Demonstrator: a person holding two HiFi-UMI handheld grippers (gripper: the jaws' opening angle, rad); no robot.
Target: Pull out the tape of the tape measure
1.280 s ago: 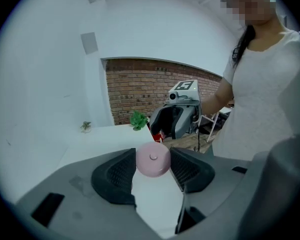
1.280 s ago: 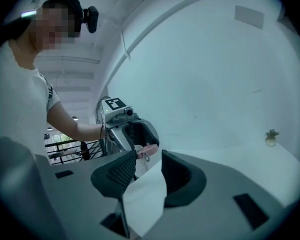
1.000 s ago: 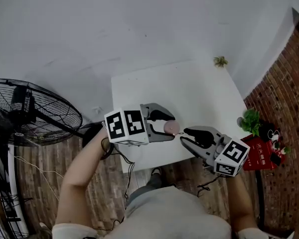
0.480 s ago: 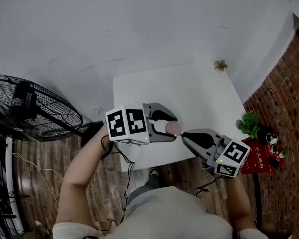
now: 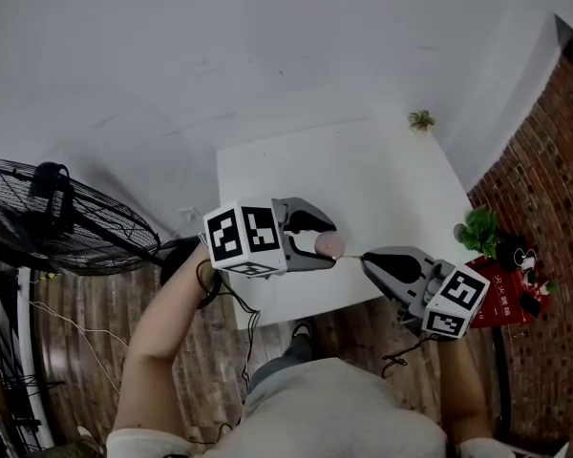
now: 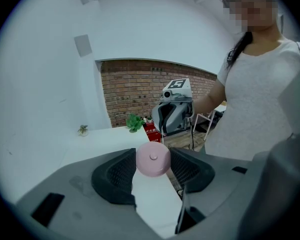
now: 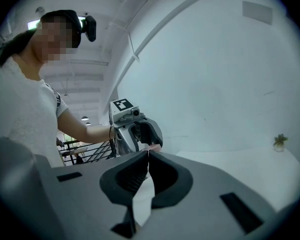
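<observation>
Left gripper (image 5: 322, 245) clamped on pink tape measure (image 6: 153, 159), above counter (image 5: 363, 179) near edge. Right gripper (image 5: 369, 259) jaws pinched together on tape (image 5: 350, 254) end; short stretch drawn out between grippers.

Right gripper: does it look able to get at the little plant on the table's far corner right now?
Probably not freely: the right gripper is shut on the tape running from the pink tape measure held by the left gripper. The table toward the plant is unobstructed.
</observation>
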